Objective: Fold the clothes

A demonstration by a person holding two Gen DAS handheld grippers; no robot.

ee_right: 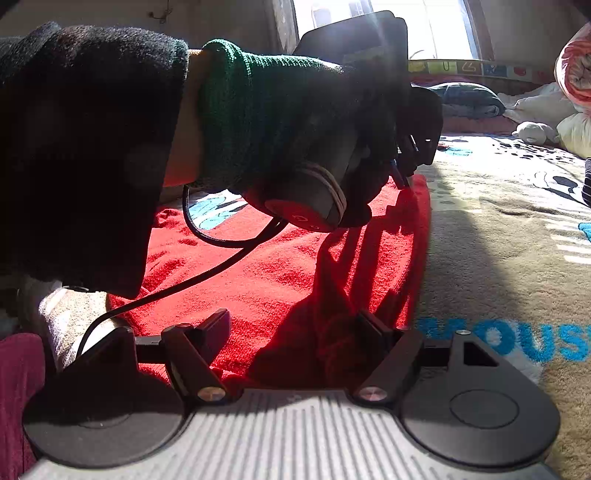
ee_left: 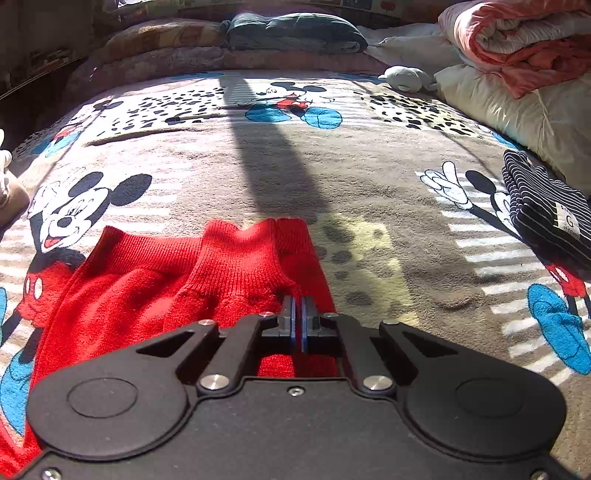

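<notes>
A red knitted sweater [ee_left: 155, 288] lies on the cartoon-mouse blanket [ee_left: 369, 192], its ribbed cuffs and hem bunched just ahead of my left gripper [ee_left: 297, 308]. That gripper's blue pads are pressed together on a fold of the red knit. In the right wrist view the sweater [ee_right: 258, 273] spreads flat, and my right gripper [ee_right: 295, 328] stands open low over its near edge with nothing between the fingers. A gloved hand with a green cuff [ee_right: 258, 110] holds the left gripper [ee_right: 402, 177], whose tip pinches the sweater's far right edge.
A folded navy striped garment [ee_left: 546, 206] lies at the right of the bed. Rolled quilts [ee_left: 524, 44], a pale pillow [ee_left: 517, 110] and a grey plush toy [ee_left: 406, 79] sit at the far right, dark pillows [ee_left: 295, 33] at the head. A black cable [ee_right: 207, 236] hangs over the sweater.
</notes>
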